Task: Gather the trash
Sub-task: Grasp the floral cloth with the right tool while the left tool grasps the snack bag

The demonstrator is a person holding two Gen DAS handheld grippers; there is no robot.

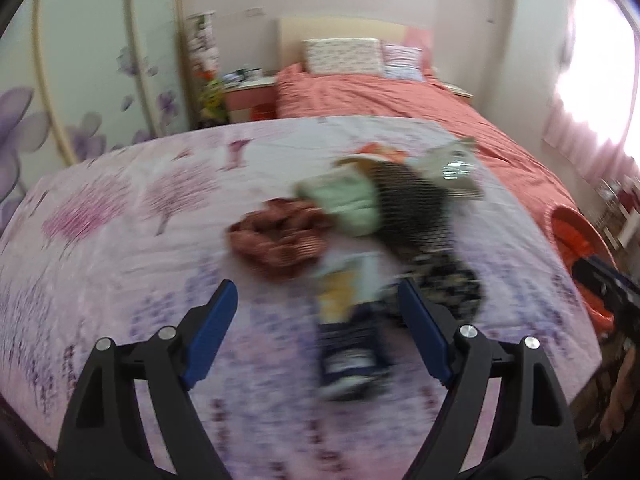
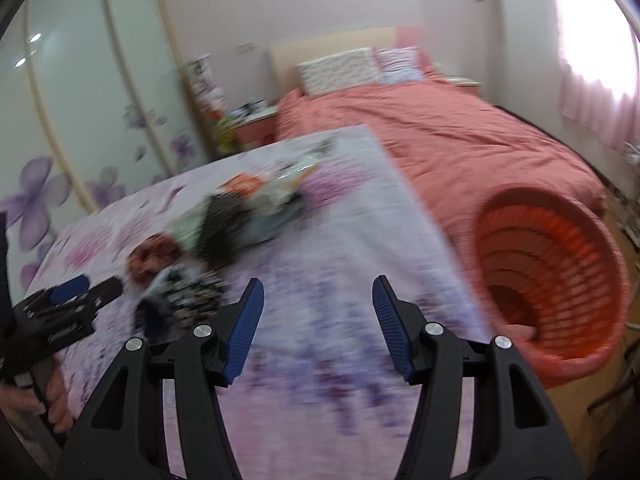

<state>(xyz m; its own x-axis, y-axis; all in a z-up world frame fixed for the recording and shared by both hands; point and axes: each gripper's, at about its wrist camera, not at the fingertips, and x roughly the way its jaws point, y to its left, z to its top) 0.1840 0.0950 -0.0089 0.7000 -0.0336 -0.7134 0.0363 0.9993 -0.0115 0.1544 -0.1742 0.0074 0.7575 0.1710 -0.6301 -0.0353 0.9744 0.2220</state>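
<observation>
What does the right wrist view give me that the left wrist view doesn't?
Only the right wrist view shows the orange basket whole, open mouth toward the camera, beside the lavender sheet, and the left tongs from outside, near the pile. Only the left wrist view looks straight at the trash pile between the open left tongs, with a blurred packet nearest; there the basket is just a sliver at the right edge. Both show the pile, sheet, pink bed and open right tongs.

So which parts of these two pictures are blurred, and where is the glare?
Left wrist view: the trash pile is smeared, the window is burnt out white. Right wrist view: the basket and tablecloth are streaked; both grippers' jaws look sharp.
</observation>
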